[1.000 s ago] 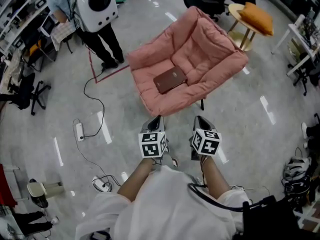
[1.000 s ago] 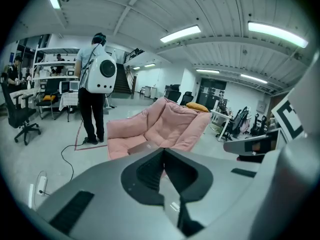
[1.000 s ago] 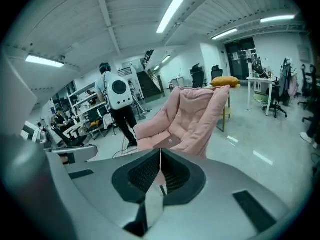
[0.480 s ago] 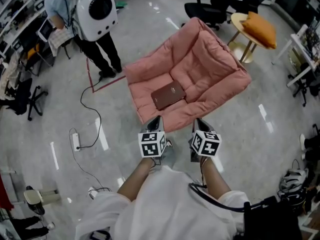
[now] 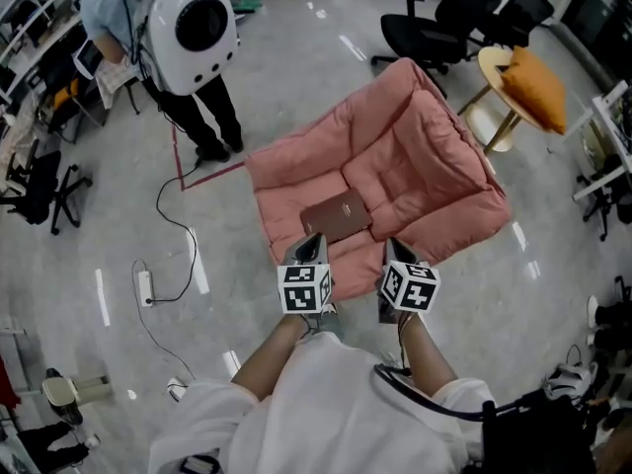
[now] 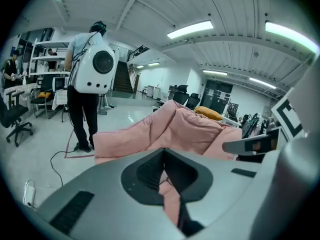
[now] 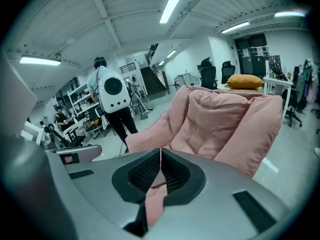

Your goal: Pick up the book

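A dark red-brown book lies flat on the seat of a pink padded chair, near its front edge. My left gripper hangs just short of that front edge, jaws shut and empty. To its right, my right gripper is level with it, also shut with nothing held. In the left gripper view the shut left gripper points at the pink chair. The right gripper view has the right gripper facing the chair too; the book is hidden behind the jaws in both.
A person with a white round backpack stands on the floor to the chair's far left. A black cable runs to a power strip on the floor. A round wooden table with an orange cushion and black office chairs stand behind.
Both grippers have moved forward together toward the pink chair, so the chair and book now lie much closer to their tips. The jaws stayed shut.
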`<state>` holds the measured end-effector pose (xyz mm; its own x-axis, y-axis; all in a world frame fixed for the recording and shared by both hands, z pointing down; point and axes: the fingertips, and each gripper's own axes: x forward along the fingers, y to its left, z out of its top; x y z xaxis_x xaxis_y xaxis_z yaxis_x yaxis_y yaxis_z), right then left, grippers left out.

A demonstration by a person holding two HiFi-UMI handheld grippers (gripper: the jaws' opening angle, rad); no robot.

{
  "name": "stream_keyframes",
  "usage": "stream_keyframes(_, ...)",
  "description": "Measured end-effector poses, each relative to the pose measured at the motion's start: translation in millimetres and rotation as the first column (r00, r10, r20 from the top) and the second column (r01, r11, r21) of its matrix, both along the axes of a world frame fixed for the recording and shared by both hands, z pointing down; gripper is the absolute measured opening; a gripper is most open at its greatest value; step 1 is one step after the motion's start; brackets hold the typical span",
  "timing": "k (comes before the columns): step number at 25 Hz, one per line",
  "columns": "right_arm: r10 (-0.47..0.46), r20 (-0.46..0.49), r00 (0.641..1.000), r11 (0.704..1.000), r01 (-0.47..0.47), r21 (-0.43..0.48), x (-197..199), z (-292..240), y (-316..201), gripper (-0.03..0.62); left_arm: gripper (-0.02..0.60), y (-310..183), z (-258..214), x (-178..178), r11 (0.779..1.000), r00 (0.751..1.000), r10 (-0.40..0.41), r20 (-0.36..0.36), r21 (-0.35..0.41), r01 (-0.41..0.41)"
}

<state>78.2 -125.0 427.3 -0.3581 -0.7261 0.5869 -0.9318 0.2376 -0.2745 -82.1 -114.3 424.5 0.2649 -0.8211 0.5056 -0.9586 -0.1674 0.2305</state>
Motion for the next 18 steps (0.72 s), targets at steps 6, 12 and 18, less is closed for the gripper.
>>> stream_keyframes(6,0.034,0.043,0.998,0.997,-0.031,-0.076,3.4,23.8,-22.9,0.031,0.008,-28.0,26.0,4.3,0.997,0.999,0.031,0.021,-0.077,-0.029)
stream_keyframes(12,0.023,0.078,0.997,0.986,-0.009,-0.166,13.4,64.7,-48.8,0.031,0.008,-41.7,63.0,20.0,0.986,0.999,0.031,0.019,-0.166,-0.028)
stream_keyframes(18,0.004,0.102,0.995,0.976,0.019,-0.217,9.9,95.2,-73.6,0.031,0.008,-51.6,112.9,31.3,0.961,0.998,0.064,0.004,-0.268,-0.06)
